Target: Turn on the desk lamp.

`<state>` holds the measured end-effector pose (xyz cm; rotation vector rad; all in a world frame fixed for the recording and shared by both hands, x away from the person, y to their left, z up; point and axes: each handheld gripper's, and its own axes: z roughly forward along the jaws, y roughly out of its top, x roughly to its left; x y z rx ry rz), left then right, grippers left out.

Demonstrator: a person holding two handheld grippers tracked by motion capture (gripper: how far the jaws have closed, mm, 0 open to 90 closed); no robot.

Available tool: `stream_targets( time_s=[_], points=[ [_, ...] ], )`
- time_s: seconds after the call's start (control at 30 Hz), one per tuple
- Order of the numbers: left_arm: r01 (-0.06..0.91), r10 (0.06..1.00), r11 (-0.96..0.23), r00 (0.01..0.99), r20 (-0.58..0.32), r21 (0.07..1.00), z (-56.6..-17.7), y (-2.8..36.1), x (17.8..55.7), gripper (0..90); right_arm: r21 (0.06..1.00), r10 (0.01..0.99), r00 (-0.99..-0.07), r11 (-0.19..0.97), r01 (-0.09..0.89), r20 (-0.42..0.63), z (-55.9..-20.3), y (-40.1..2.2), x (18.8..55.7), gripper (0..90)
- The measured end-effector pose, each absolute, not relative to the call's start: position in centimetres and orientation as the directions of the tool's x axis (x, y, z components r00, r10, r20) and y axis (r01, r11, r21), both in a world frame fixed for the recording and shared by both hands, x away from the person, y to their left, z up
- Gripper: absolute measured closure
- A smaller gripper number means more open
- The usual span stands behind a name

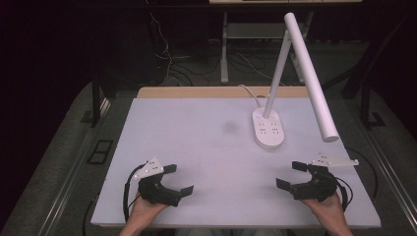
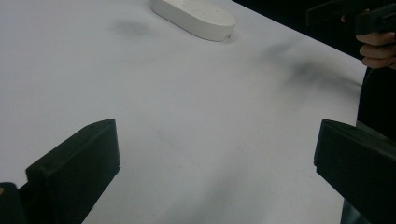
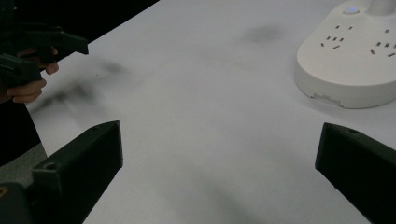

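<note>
A white desk lamp (image 1: 302, 64) stands on an oval white base (image 1: 268, 129) with sockets in its top, at the back right of the white table (image 1: 206, 147). Its long tube head slants down to the right. My left gripper (image 1: 178, 179) rests near the front left edge, open, nothing between its jaws. My right gripper (image 1: 292, 174) sits near the front right edge, open and empty too. The lamp base (image 3: 355, 60) lies ahead and right of the right gripper's jaws, and the base (image 2: 194, 18) lies far ahead in the left gripper view.
A white cable (image 1: 251, 94) runs from the lamp base off the table's back edge. A dark smudge (image 1: 229, 127) marks the table's middle. Cables and a metal stand leg (image 1: 224, 49) lie on the floor behind. The other hand's gripper (image 3: 37, 46) is at far left.
</note>
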<state>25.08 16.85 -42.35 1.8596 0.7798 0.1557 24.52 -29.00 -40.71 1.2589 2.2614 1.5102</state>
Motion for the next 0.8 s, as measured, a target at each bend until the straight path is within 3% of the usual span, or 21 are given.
stream_targets(
  time_s=[0.8],
  points=[
    [0.447, 0.584, -0.215, 0.771, -0.252, 0.868, -42.35, 16.99, 24.98, 0.0, 0.790, 0.698, -0.652, 0.205, 0.578, 0.296, -40.89, -28.86, 24.49, 0.5]
  ],
)
